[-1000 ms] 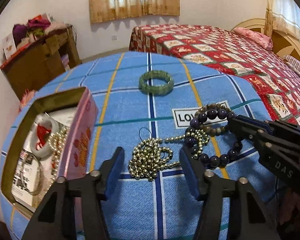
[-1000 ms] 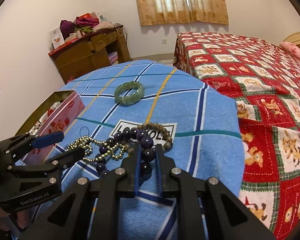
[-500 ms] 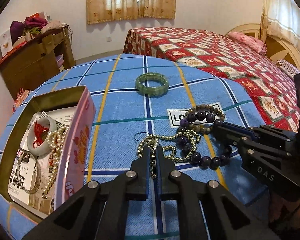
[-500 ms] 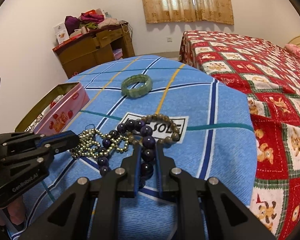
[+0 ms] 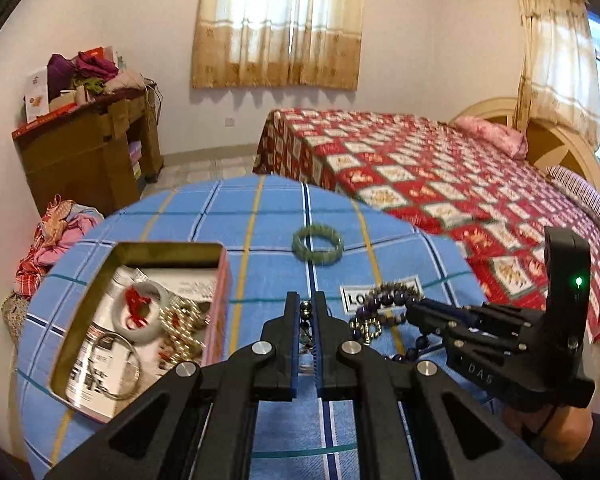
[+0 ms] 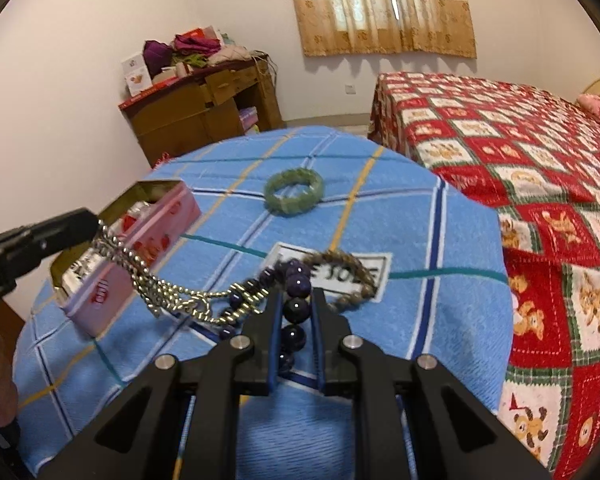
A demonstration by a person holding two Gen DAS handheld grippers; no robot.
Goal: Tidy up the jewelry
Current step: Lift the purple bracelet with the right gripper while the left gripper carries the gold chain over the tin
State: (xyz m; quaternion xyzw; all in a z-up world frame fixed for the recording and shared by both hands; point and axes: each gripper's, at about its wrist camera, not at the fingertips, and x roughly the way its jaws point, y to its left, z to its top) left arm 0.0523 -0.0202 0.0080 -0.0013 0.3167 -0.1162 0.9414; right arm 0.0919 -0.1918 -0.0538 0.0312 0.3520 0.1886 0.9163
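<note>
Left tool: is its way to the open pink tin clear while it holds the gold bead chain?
Probably not yet. The left tool grips the gold bead chain, still tangled with the purple bead bracelet clamped by the right tool, short of the pink tin.

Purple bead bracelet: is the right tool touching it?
Touching. The right wrist view shows the right tool closed on the purple bead bracelet, beads pinched between its pads.

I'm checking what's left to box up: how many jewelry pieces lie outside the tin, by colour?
Green bracelet: 1
Purple bracelet: 1
Brown bracelet: 1
Gold chain: 1
Total: 4
</note>
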